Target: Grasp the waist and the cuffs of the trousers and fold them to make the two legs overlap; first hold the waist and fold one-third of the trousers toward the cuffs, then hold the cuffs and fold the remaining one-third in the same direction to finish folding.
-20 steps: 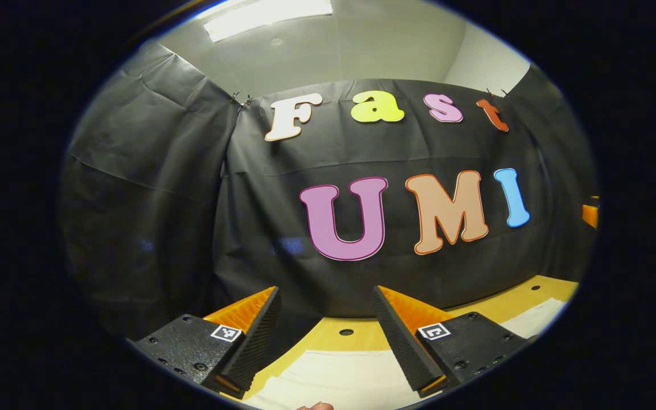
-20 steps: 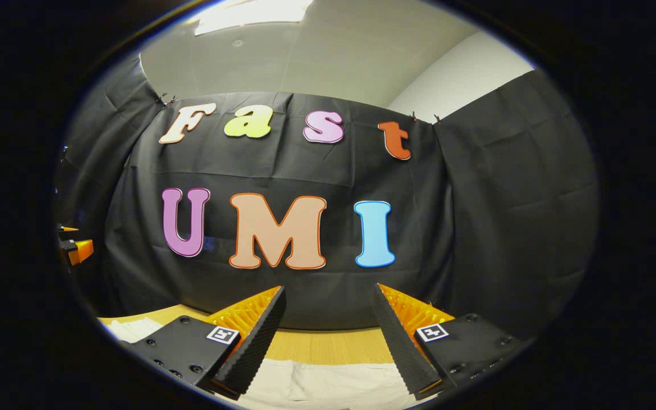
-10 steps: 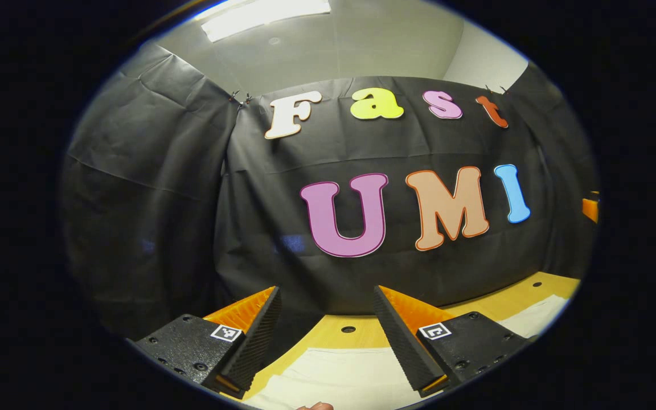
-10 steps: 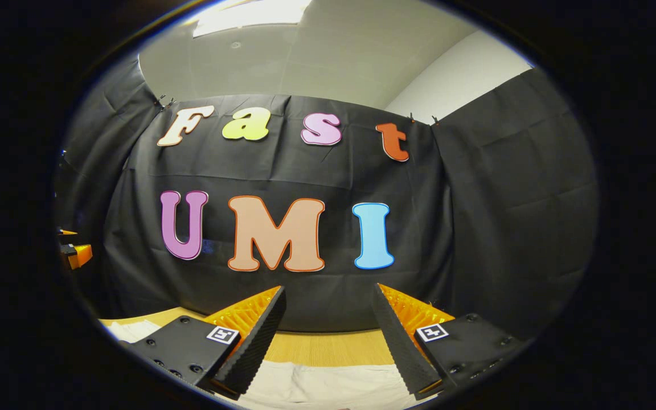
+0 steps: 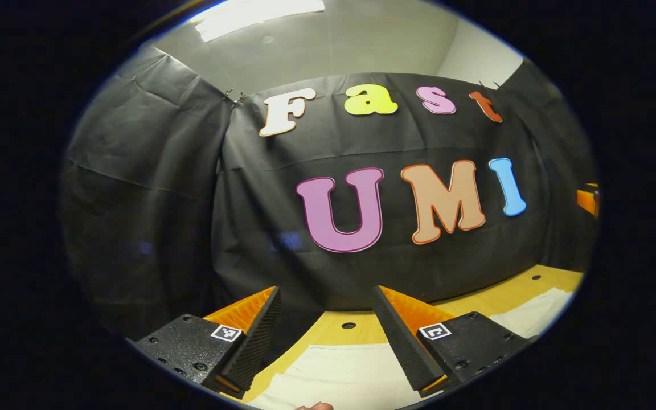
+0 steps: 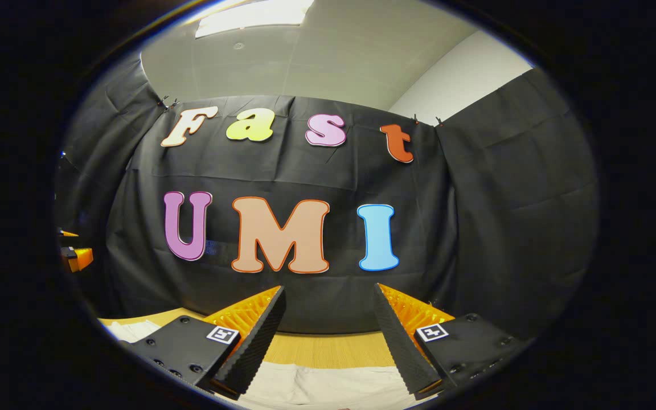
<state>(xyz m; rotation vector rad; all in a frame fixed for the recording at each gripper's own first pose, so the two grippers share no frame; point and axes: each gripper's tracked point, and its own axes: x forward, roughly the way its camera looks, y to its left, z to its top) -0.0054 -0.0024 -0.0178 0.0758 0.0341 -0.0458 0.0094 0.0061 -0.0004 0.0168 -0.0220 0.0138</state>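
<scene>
A black cloth wall (image 5: 151, 188) hangs behind a light wooden table (image 5: 356, 333) under a pale ceiling with a lit panel (image 5: 259, 10).

In the left gripper view, the left gripper (image 5: 325, 336) is held above the table with its jaws spread wide and nothing between them. The cream trousers (image 5: 351, 376) lie flat on the table beneath and just ahead of the fingers, and a further stretch of the same fabric shows at the lower right edge of that view. A small round hole (image 5: 348, 326) in the tabletop sits just beyond the near cloth edge. A sliver of a fingertip (image 5: 315, 406) peeks in at the bottom. At the far right rim, part of the other gripper is visible.

In the right gripper view, the right gripper (image 6: 328, 336) likewise hovers over the table, jaws wide apart and gripping nothing. The trousers (image 6: 316, 387) spread pale across the wood below its fingers, with another patch of cloth at the lower left. At the far left rim, a bit of the other gripper appears.
</scene>
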